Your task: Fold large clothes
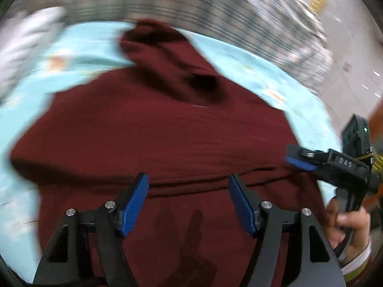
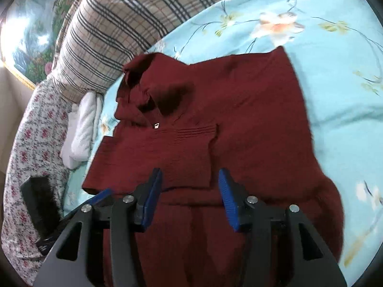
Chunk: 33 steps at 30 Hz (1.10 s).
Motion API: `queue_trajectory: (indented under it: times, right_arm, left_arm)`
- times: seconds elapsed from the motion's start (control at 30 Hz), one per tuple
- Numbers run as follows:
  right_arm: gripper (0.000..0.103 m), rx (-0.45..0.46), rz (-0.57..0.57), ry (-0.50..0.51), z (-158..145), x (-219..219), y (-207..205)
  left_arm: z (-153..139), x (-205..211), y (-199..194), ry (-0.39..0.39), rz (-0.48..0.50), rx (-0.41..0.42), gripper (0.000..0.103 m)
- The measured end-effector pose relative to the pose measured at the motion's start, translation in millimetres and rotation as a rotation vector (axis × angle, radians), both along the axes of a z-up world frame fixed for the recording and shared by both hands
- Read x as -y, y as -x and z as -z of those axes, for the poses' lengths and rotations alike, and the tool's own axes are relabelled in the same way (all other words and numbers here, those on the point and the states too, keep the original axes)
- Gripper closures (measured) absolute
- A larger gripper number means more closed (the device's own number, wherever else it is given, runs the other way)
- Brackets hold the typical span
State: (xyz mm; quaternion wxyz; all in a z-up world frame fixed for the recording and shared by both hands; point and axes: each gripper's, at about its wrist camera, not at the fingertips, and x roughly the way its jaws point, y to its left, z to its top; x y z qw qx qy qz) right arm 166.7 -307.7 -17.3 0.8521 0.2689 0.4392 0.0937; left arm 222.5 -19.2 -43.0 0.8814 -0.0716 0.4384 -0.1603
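Observation:
A dark red knitted sweater (image 1: 162,129) lies spread on a light blue flowered bed sheet (image 1: 263,71), its collar at the far end. It also shows in the right wrist view (image 2: 239,119), with one side part folded over the body. My left gripper (image 1: 189,184) is open and empty just above the sweater's lower part. My right gripper (image 2: 190,181) is open and empty above a folded edge of the sweater. The right gripper also shows in the left wrist view (image 1: 301,160), held in a hand at the sweater's right edge.
A plaid pillow (image 2: 115,24) lies at the head of the bed. A white folded cloth (image 2: 81,129) and a flowered fabric (image 2: 31,148) lie at the left. A black object (image 2: 40,203) rests on the flowered fabric. The blue sheet (image 2: 335,83) extends to the right.

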Motion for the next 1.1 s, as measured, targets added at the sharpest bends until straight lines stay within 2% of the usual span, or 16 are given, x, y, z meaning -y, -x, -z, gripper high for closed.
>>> queue_trajectory:
  times: [0.1,0.2,0.3,0.33,0.4,0.47,0.57,0.63,0.7,0.73,0.9,1.1]
  right_arm:
    - [0.053,-0.017,-0.011,0.022,6.6,-6.0,-12.8]
    - [0.053,-0.043,-0.021,0.038,13.9,-11.1,-22.9]
    - [0.056,-0.056,-0.028,0.067,18.8,-19.1,-32.2]
    - [0.071,-0.053,-0.025,0.071,19.6,-20.9,-35.0]
    - [0.095,-0.058,-0.037,0.054,20.6,-24.2,-41.4]
    - [0.096,-0.014,-0.036,0.053,8.6,-25.1,-40.9]
    - [0.097,0.095,-0.006,0.022,-26.2,-14.8,-28.3]
    - [0.097,0.165,0.045,0.040,-48.9,0.9,-14.0]
    - [0.097,0.197,0.095,0.055,-59.1,18.7,-4.0]
    - [0.097,0.185,0.112,0.067,-58.0,28.4,-2.7]
    - [0.097,0.075,0.128,0.066,-23.1,45.5,-5.7]
    - [0.097,0.017,0.132,0.076,5.0,48.0,-1.8]
  left_arm:
    - [2.5,-59.8,8.6,-0.050,-0.141,0.003,0.034]
    - [12.1,-106.4,10.4,-0.076,-0.230,-0.020,0.033]
    - [22.1,-133.2,0.9,-0.049,-0.269,-0.061,0.033]
    - [23.1,-139.6,-1.2,-0.045,-0.273,-0.064,0.034]
    - [24.2,-140.1,-6.6,-0.046,-0.263,-0.052,0.034]
    - [25.9,-138.2,-13.5,-0.073,-0.253,-0.037,0.034]
    - [29.6,-128.5,-26.5,-0.100,-0.245,-0.028,0.035]
    - [31.2,-123.4,-32.4,-0.105,-0.243,-0.025,0.041]
    - [31.0,-121.0,-31.6,-0.112,-0.236,-0.016,0.045]
    - [31.7,-119.6,-31.6,-0.117,-0.236,-0.012,0.047]
    - [29.5,-108.9,-27.6,-0.146,-0.228,0.013,0.072]
    - [34.6,-119.5,-18.7,-0.136,-0.241,0.002,0.072]
